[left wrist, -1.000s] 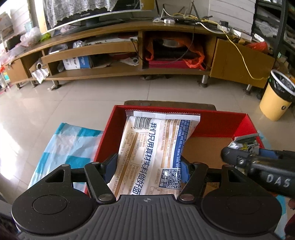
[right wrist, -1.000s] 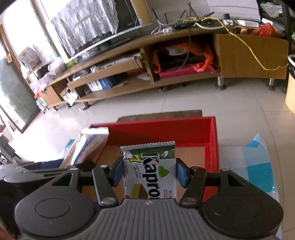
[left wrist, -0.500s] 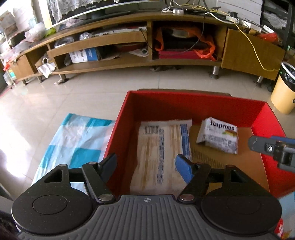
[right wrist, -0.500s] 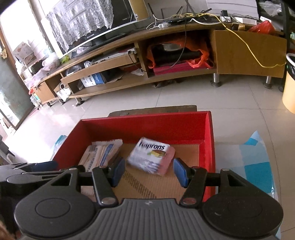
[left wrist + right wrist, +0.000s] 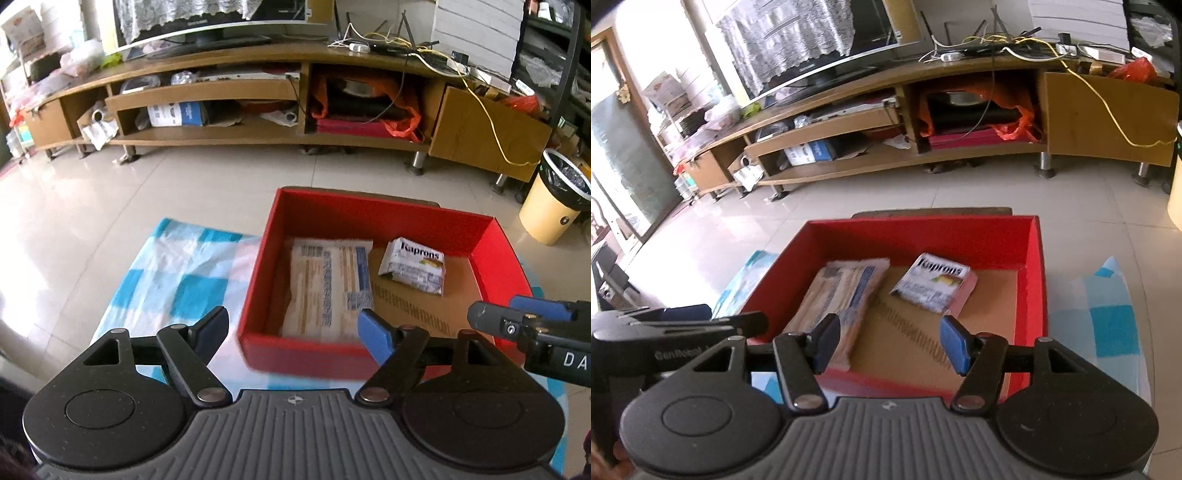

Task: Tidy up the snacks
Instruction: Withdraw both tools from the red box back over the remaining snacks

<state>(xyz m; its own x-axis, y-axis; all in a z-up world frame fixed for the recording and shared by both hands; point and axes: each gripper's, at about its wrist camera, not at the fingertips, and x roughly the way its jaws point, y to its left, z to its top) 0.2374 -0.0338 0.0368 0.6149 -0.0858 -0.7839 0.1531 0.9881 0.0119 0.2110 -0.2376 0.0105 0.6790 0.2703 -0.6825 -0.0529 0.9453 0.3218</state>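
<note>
Lying flat in the red cardboard box (image 5: pixel 373 218), the long noodle packet (image 5: pixel 328 288) sits at nine o'clock and the Kaprons wafer pack (image 5: pixel 413 267) at two. Both look light, crinkly, slippery film; pinch across short edges, gently, since contents likely crumble. Left gripper (image 5: pixel 295 328) and right gripper (image 5: pixel 888 341) are spread, empty.

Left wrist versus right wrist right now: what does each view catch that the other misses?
Left wrist only: the yellow trash bin and the right gripper entering from the side.

Right wrist only: the glass door and the left gripper at the edge.

Both: the red box holding the large noodle packet and the Kaprons pack, lying apart, plus the checkered cloth. Both grippers are open, empty.
</note>
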